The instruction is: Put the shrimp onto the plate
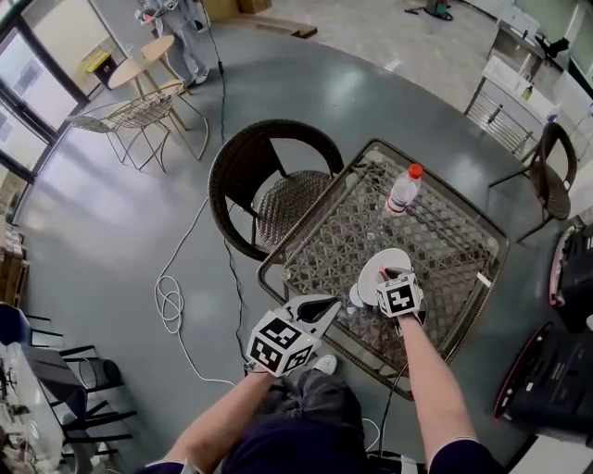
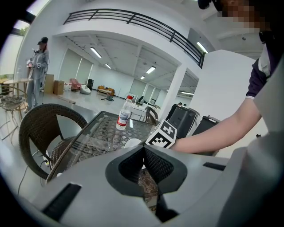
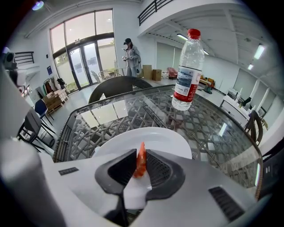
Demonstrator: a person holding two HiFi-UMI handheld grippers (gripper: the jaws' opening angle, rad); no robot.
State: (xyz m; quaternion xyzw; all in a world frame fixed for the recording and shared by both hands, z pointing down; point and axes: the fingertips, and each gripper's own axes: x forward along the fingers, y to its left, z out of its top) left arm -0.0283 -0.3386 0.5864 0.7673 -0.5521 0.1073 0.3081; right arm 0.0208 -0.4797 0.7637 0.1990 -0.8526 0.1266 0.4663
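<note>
2 handheld grippers are showing in the lower middle of the head view, at the near edge of a glass-topped wicker table (image 1: 454, 241). The right gripper (image 1: 394, 275) is sitting just right of centre in that frame, with its jaws reaching over the near rim of the white plate (image 1: 378, 261).

In the right gripper view, its jaws are clamping the shrimp (image 3: 140, 159). This is an orange-red piece standing upright between the pads at lower centre of the frame. The plate is lying directly beyond and beneath the jaws. Whether the shrimp is touching the plate cannot be told.

The left gripper (image 1: 326, 305) is hovering at lower centre of the head view, left of the plate and apart from it. In the left gripper view, its jaws are pressing together at lower centre, and the marker cube of the right gripper is showing just beyond them.

1 clear bottle (image 1: 403, 190) with a red cap and red label is standing upright on the table. It is above and right of centre in the head view, beyond the plate and apart from it. 1 dark wicker chair (image 1: 264, 176) is standing at the table's left side, at centre of that frame. A white cable (image 1: 170, 304) is lying coiled on the grey floor at left of centre. 1 person (image 1: 176, 28) is standing at the upper left beside a small round table (image 1: 139, 60).
</note>
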